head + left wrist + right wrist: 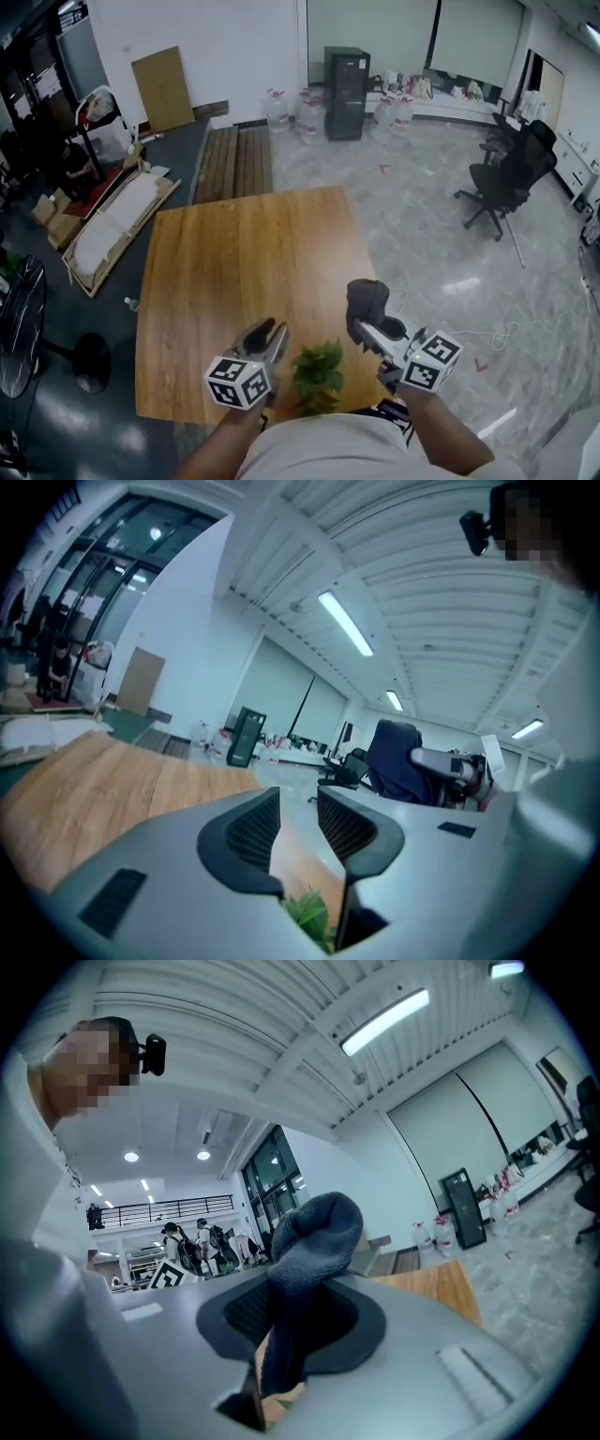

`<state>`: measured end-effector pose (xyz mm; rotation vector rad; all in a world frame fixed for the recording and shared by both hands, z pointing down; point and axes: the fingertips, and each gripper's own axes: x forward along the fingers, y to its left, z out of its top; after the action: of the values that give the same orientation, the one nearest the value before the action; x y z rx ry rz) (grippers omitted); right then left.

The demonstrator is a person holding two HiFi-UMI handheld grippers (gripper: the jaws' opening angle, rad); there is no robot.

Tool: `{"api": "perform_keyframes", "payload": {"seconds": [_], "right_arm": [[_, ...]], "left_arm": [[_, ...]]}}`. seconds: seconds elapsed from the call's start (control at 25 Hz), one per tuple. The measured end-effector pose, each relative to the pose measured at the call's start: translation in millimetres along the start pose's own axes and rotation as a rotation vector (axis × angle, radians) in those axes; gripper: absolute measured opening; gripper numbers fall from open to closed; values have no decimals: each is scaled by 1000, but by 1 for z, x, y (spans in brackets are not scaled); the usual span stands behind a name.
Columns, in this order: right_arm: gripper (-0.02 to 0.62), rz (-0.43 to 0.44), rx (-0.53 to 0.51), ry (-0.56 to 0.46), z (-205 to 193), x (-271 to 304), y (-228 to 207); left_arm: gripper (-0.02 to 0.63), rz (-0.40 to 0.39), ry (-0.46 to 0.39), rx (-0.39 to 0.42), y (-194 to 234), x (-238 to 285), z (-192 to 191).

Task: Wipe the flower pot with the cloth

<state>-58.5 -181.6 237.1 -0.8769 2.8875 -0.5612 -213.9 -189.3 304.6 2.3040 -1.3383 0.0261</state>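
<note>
A small green plant [317, 373] stands at the near edge of the wooden table [244, 262]; its leaves hide the flower pot. My left gripper [267, 335] hovers just left of the plant, jaws open with nothing between them. In the left gripper view [298, 822] the leaves [309, 916] show low between the jaws. My right gripper [361, 323] is just right of the plant, shut on a dark grey cloth [367, 298] that bunches up past its tips. In the right gripper view [291, 1321] the cloth [314, 1241] fills the jaws.
A black office chair [506, 178] stands on the shiny floor at the right. Water jugs [291, 112] and a black cabinet [345, 80] stand by the far wall. Wooden slats [234, 159] lie beyond the table, and a dark round table [19, 319] is at the left.
</note>
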Motion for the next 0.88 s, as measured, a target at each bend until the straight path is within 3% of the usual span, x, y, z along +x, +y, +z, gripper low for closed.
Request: {"api": "perform_keyframes", "payload": {"seconds": [0.24,0.36,0.48,0.88], "right_arm": [[63,62,-104,-102,55,-4,45],[63,84,-141,-127,68,-2,63],[61,98,-168,-138,75,1,75],[61,86,-228,-133,80,1,91]], "left_arm": [[106,-44,-151,110,-43,-38,89],[44,-43,-200,170,-57,-56,114],[6,-44,-229,216,-64,-68,123],[5,-85,-245,206,-81,-84,129]]}}
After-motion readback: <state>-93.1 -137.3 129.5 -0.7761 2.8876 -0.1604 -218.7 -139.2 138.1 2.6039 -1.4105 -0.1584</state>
